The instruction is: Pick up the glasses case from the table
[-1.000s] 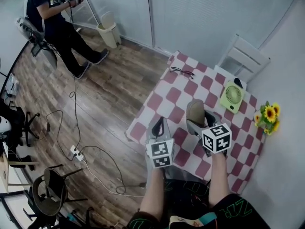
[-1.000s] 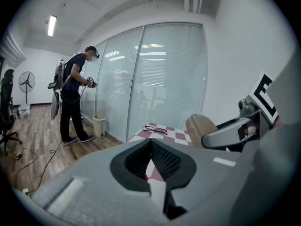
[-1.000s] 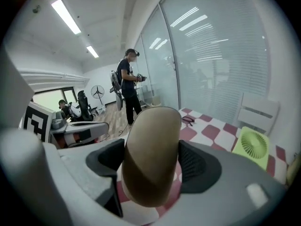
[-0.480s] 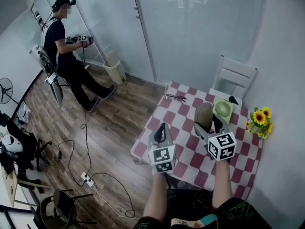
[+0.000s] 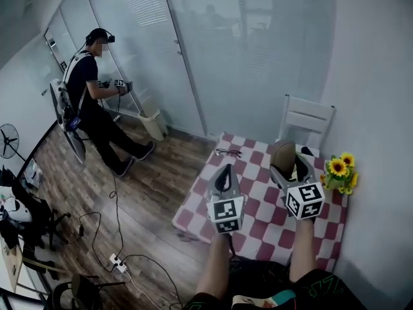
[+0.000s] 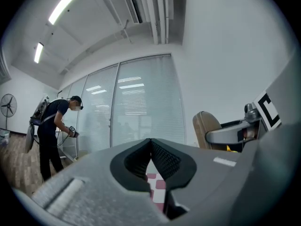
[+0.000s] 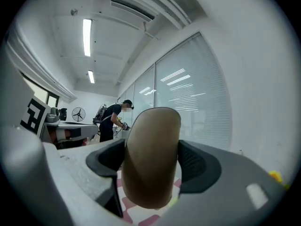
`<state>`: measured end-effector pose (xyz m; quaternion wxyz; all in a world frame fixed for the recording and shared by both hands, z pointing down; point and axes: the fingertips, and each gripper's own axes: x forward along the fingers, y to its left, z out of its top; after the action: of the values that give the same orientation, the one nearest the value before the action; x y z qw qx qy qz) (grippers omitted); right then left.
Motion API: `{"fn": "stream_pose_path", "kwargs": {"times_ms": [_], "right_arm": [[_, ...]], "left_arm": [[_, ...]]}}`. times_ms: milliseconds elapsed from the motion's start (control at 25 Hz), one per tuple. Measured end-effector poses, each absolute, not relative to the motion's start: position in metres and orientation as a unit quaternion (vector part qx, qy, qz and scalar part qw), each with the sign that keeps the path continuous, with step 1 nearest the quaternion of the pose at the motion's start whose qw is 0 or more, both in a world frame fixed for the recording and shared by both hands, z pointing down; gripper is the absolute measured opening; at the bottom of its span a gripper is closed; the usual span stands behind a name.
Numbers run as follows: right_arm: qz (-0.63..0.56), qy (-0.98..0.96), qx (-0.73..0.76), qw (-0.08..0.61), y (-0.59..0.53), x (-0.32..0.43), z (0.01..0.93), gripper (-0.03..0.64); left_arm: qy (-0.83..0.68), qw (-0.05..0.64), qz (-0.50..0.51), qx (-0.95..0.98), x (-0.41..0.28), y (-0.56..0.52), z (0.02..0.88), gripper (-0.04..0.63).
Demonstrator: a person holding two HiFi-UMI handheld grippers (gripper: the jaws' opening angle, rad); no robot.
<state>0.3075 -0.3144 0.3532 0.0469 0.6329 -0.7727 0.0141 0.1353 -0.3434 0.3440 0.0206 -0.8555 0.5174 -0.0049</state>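
Compared with a second ago, the head view takes in far more of the glass wall and less floor, and the glasses case [image 5: 282, 154] now shows against the far edge of the tabletop [image 5: 258, 228] rather than over its middle. The right gripper [image 5: 284, 164] holds this tan, round-ended case clamped between its jaws, the dark pads pressing on both long sides. In the right gripper view the case [image 7: 151, 154] fills the gap and juts out past the jaw tips, with the red-and-white checked cloth visible below it, so it hangs clear of the tabletop.

The left gripper [image 5: 224, 172] hovers beside it, over the cloth's near left part. Its jaws are closed tip to tip with nothing between them.

A pair of glasses [image 5: 228, 152] lies near the far left corner of the cloth. Sunflowers [image 5: 339, 169] stand at the right edge, just beside the right gripper, and a white chair [image 5: 308, 120] sits behind the table. Well apart, by the glass wall, a person [image 5: 90, 102] in dark clothes stands beside a pale bin [image 5: 153, 123].
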Motion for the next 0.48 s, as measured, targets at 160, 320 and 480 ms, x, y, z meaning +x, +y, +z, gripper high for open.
{"fn": "stream_pose_path", "kwargs": {"times_ms": [160,320,480], "right_arm": [[0.01,-0.77,0.637,0.039,-0.312,0.317,0.347,0.36],[0.006,-0.77,0.637,0.036,-0.311,0.323,0.344,0.36],[0.002,-0.767,0.641,0.039,-0.31,0.333,0.345,0.36]], "left_arm": [[0.514,0.027,-0.008,-0.857,0.144,-0.344,0.34,0.011],[0.509,0.031,-0.009,-0.86,0.152,-0.344,0.337,0.011],[0.504,0.03,-0.012,-0.863,0.164,-0.345,0.343,0.011]]}}
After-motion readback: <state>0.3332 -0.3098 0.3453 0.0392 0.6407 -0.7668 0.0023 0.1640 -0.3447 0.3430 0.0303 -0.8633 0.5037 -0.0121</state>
